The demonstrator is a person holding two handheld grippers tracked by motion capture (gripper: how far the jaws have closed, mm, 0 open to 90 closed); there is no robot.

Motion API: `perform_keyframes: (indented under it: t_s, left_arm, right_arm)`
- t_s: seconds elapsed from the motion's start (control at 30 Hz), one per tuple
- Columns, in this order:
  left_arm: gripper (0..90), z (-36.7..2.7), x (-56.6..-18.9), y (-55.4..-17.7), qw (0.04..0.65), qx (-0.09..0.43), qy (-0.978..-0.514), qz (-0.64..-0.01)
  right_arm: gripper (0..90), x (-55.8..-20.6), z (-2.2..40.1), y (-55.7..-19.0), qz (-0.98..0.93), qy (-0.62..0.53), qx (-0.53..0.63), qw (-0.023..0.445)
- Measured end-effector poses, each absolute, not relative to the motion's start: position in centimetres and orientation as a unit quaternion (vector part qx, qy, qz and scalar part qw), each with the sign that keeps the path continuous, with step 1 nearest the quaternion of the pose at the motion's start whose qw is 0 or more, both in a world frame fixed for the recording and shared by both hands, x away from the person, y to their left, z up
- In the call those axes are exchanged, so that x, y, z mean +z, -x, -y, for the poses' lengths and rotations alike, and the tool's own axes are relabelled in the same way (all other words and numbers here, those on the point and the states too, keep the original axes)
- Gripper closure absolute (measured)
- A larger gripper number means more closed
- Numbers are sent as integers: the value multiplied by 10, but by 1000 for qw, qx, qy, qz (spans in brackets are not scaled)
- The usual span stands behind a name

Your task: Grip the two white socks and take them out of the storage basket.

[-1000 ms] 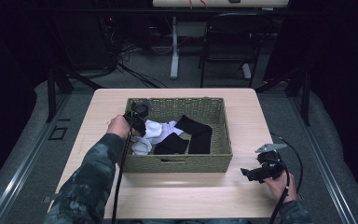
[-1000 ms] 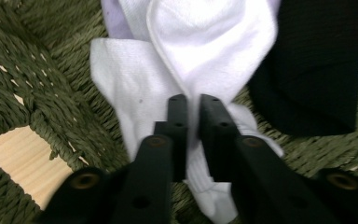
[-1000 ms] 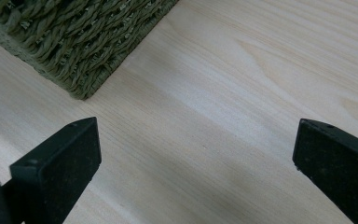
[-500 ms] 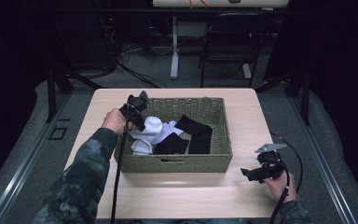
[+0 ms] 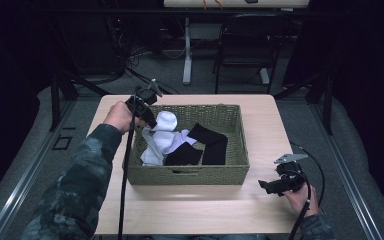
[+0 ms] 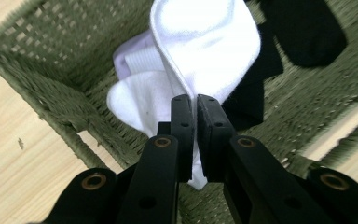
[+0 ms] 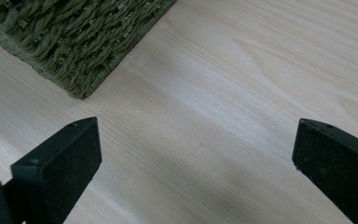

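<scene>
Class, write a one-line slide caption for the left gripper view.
Left claw shut on a white sock, lifting it above the basket.

You have nothing to read here: no text, label, brand mark or number is legible on the woven basket [image 5: 190,175], the socks, the wooden table [image 5: 200,210] or either gripper.

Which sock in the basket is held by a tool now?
The white sock, pinched by the left tool and lifted above the basket; the black socks lie untouched inside.
</scene>
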State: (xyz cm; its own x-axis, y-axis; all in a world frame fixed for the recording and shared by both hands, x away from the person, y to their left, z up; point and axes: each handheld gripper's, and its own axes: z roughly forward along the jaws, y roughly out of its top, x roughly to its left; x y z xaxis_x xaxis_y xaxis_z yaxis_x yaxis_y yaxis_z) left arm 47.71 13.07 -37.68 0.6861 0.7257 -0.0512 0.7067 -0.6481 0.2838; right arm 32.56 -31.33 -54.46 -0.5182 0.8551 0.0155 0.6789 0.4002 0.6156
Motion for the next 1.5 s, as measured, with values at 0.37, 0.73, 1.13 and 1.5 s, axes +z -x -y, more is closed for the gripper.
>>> perform_keyframes:
  t_s: [0.37,0.73,1.13,1.5]
  left_arm:
    - [857,-131,-339,-477,151,52,-908,-388]
    - [857,-132,-294,-479,156,83,-906,-384]
    - [857,-153,-260,-475,165,104,-896,-398]
    - [856,-194,-241,-471,167,117,-877,-436]
  right_arm:
    - [6,-544,313,-326,-826,-463,281,154]
    - [6,-544,314,-326,-825,-464,284,153]
    - [6,-545,313,-326,-825,-464,282,154]
    - [6,-544,314,-326,-826,-464,281,154]
